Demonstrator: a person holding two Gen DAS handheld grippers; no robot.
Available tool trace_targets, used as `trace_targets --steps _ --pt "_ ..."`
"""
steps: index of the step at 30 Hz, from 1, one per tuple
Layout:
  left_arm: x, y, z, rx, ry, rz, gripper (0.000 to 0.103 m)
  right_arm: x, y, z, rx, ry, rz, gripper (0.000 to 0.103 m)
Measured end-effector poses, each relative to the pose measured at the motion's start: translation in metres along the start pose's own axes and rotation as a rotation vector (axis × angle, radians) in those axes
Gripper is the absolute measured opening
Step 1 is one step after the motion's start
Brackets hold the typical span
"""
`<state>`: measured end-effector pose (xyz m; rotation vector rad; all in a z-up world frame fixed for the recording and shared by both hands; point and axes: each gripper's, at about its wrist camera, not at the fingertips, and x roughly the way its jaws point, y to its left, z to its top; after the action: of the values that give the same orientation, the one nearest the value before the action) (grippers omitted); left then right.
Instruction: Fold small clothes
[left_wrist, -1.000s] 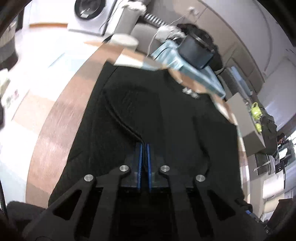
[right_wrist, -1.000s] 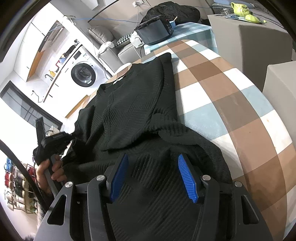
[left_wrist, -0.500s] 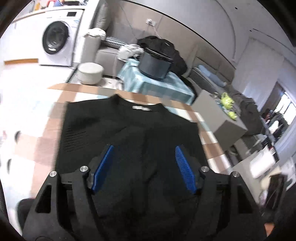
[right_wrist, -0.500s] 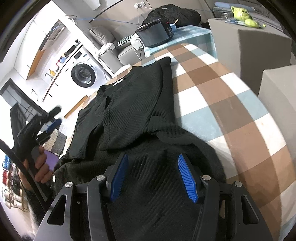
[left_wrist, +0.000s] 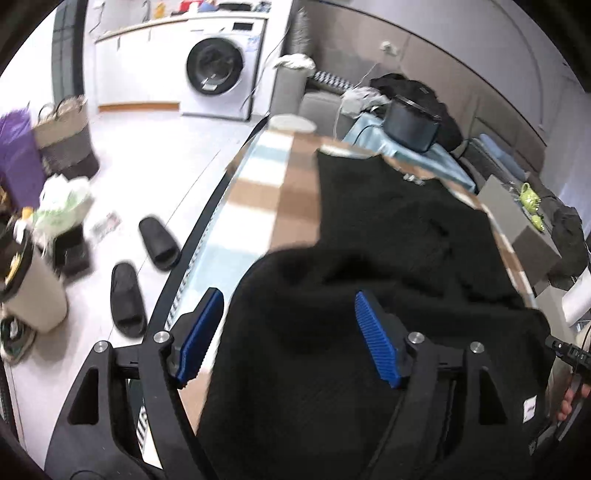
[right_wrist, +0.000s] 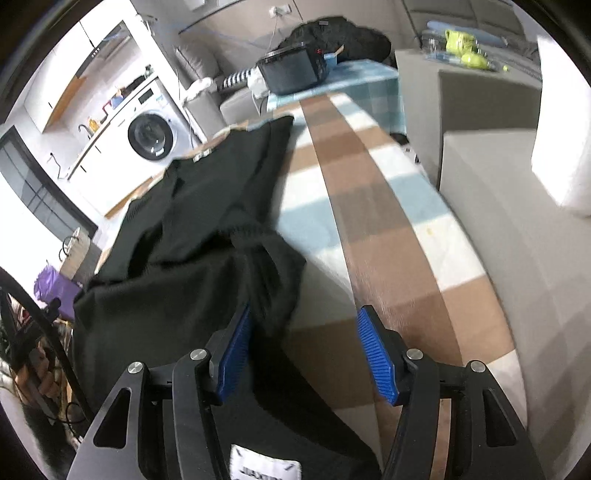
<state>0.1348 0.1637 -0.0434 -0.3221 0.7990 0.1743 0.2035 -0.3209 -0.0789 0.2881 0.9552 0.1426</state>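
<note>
Mid-fold: black sweater (left_wrist: 388, 236) half doubled on the counter (right_wrist: 388, 229); both grippers (left_wrist: 286, 334) (right_wrist: 306, 350) hover, fingers spread, needing fresh hem grips.

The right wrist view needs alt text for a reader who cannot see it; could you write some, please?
The right gripper, jaws open, hovers over the near edge of a rumpled black sweater lying on a brown, blue and white checked tablecloth. A washing machine stands beyond.

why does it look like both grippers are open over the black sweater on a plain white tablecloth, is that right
Not quite: the tablecloth is checked in brown, blue and white, as the right wrist view shows. Otherwise yes: the left gripper and right gripper are both open over the black sweater.
</note>
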Motion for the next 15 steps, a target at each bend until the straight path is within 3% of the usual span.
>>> trace_targets --steps 6,9,11,13,15 --pt "0.019 0.027 -0.028 -0.077 0.104 0.013 0.072 0.021 0.004 -0.005 -0.007 0.069 0.119 0.060" --pt "0.030 0.029 -0.033 -0.083 0.140 0.008 0.072 0.029 0.014 -0.006 -0.042 0.101 0.131 0.060" --pt "0.041 0.024 -0.032 -0.075 0.158 0.011 0.072 0.032 0.021 -0.008 -0.073 0.112 0.155 0.050" --pt "0.054 0.017 -0.028 -0.074 0.166 0.030 0.072 0.031 0.029 -0.009 -0.115 0.104 0.157 0.021" --pt "0.061 0.012 -0.022 -0.069 0.173 0.028 0.072 0.026 0.032 -0.005 -0.137 0.059 0.161 0.005"
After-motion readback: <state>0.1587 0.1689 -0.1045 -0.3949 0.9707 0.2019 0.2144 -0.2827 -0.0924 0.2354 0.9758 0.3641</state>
